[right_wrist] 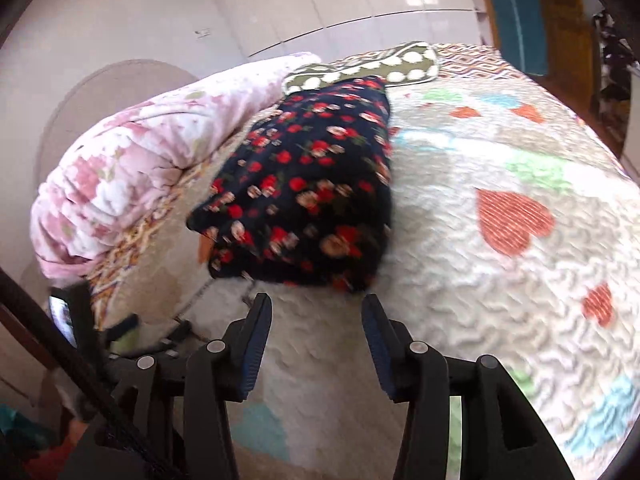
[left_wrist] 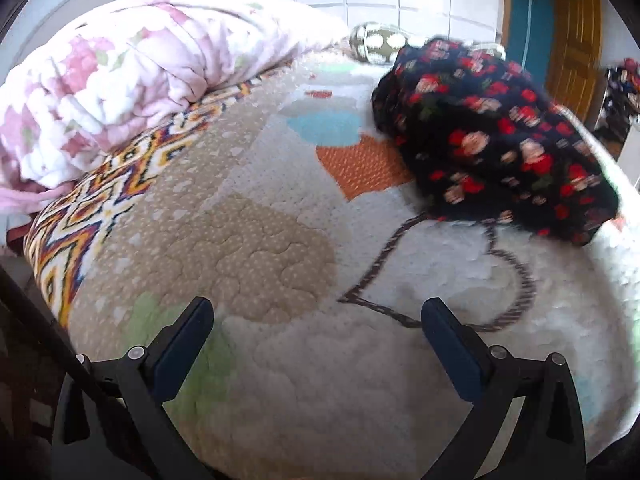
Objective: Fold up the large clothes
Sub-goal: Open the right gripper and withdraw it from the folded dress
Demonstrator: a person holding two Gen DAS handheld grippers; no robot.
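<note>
On the bed's quilted cover (right_wrist: 460, 240) lay one folded garment (right_wrist: 308, 196), dark cloth printed with red and cream flowers, resting flat and apart from both grippers. Seen from the right wrist, its long axis ran from just ahead of the fingers away toward the head of the bed, the near end broad and the far end narrowing beside a green pillow with white dots (right_wrist: 384, 66). In the left wrist view the same garment (left_wrist: 492, 140) sat at the upper right, slanting from upper left to lower right, near the bed's far edge.

A single rolled pink floral duvet (left_wrist: 128, 88) stretched along one side of the bed, close to the garment but whether it touched was unclear. Under the quilted cover a zigzag-patterned sheet (left_wrist: 100, 208) showed along that edge. White wardrobe doors (right_wrist: 320, 8) and a wooden door (left_wrist: 576, 40) stood behind the bed.

Bare cover lay between each gripper and the garment. The left gripper (left_wrist: 318, 316) held its fingers spread wide over the cover with nothing between them. The right gripper (right_wrist: 318, 312) hung just short of the garment's near end, its fingers parted about halfway, gripping nothing. One garment, one duvet, one pillow and two grippers were visible; motion blur softened the finer detail.
</note>
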